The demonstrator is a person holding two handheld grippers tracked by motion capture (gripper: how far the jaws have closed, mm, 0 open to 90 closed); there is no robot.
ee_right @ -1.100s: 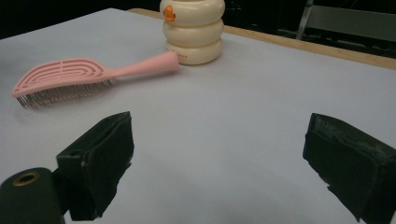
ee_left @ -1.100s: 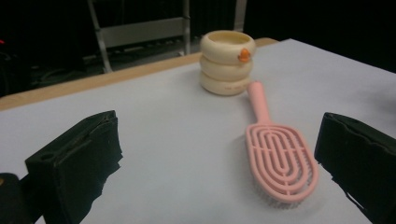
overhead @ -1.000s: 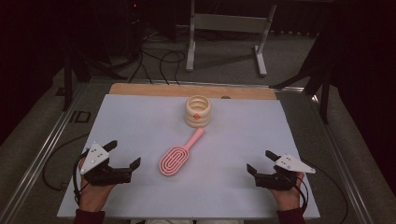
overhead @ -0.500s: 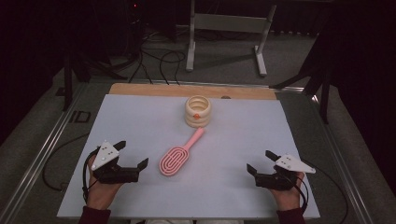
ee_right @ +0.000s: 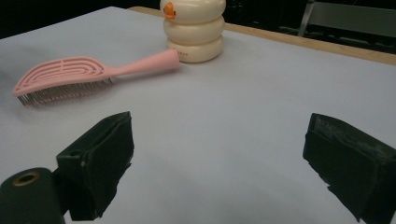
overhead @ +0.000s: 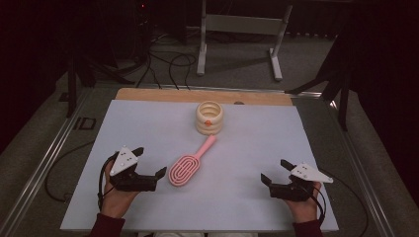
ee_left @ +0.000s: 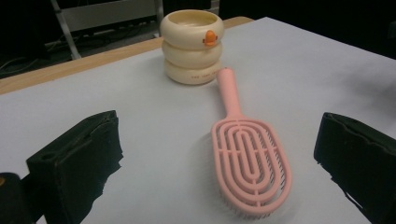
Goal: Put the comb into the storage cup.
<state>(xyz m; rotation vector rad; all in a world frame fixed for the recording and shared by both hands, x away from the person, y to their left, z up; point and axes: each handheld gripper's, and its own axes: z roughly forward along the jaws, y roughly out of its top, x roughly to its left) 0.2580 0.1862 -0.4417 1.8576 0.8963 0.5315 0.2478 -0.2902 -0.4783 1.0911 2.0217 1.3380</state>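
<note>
A pink hairbrush (overhead: 189, 163) lies bristles down mid-table, its handle pointing toward a cream ringed cup (overhead: 209, 118) with an orange mark. My left gripper (overhead: 149, 162) is open just left of the brush head, nothing between its jaws. In the left gripper view the brush (ee_left: 250, 158) lies between and ahead of the jaws, the cup (ee_left: 192, 45) behind it. My right gripper (overhead: 276, 171) stands open at the near right, well apart from both objects. The right gripper view has the brush (ee_right: 84, 76) at far left and the cup (ee_right: 193, 29) beyond.
A pale blue-grey sheet (overhead: 257, 143) covers the table, with a wooden strip (overhead: 168, 95) along the far edge. Metal rails run down both sides. A white stand (overhead: 237, 29) and cables sit on the floor behind.
My left gripper has moved right, from the left edge of the sheet up to the brush head. The right gripper, brush and cup have stayed put.
</note>
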